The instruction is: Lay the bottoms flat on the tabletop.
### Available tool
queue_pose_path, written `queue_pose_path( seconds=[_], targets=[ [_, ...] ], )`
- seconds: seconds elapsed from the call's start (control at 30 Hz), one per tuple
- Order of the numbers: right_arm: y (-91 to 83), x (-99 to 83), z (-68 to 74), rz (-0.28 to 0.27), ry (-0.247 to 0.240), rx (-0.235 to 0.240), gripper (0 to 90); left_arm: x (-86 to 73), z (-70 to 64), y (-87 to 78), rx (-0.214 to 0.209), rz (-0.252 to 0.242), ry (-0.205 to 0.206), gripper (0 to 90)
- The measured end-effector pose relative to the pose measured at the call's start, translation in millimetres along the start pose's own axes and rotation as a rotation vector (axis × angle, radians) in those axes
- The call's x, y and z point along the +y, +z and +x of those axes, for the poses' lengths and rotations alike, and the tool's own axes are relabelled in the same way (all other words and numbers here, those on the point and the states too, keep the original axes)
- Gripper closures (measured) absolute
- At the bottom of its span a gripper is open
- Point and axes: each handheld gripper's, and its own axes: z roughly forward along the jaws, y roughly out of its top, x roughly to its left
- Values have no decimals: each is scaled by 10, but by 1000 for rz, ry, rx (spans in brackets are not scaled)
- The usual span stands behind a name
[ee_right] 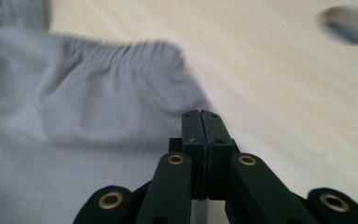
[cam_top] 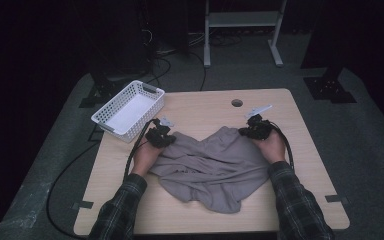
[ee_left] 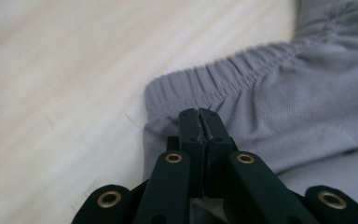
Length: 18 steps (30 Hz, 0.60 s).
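A grey garment (cam_top: 210, 165) with an elastic waistband lies crumpled across the middle of the light wooden table (cam_top: 200, 105). My left gripper (cam_top: 159, 136) is at its far left corner. In the left gripper view the jaws (ee_left: 199, 114) are pressed together on the grey garment (ee_left: 284, 107) just under the gathered waistband. My right gripper (cam_top: 255, 129) is at the far right corner. Its jaws (ee_right: 200, 114) are shut at the side edge of the grey garment (ee_right: 74, 116), below the waistband. A hand in a plaid sleeve holds each gripper.
A white slotted basket (cam_top: 120, 131) stands at the table's far left corner, overhanging the edge. A round hole (cam_top: 237, 103) is in the tabletop near the far edge, also seen as the hole (ee_right: 347, 25) ahead of my right gripper. Cables and a metal stand (cam_top: 242, 20) are on the floor behind.
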Motion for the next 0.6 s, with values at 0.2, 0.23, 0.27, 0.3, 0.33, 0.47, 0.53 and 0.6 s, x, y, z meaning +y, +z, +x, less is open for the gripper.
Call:
queue_pose_path(
  seconds=[0.2,0.23,0.27,0.3,0.33,0.47,0.53,0.6],
  targets=[
    [-207,12,-229,-15,51,-93,892,268,32,69,25,-52,7,894],
    [-226,14,-255,-19,63,-102,892,308,16,100,33,-53,16,894],
    [-245,16,-275,-15,60,-126,893,343,1,138,38,-57,22,893],
    [-257,17,-284,-13,66,-153,893,373,-20,175,51,-63,34,891],
    [-264,12,-298,-9,73,-165,892,398,-41,214,59,-66,36,890],
    [-247,-39,-344,18,87,-180,836,433,-83,315,70,-63,42,848],
    [-264,-53,-354,2,110,-176,718,422,-71,308,56,-69,29,762],
    [-310,-64,-337,-49,128,-165,634,395,-50,255,63,-80,27,704]
  ],
)
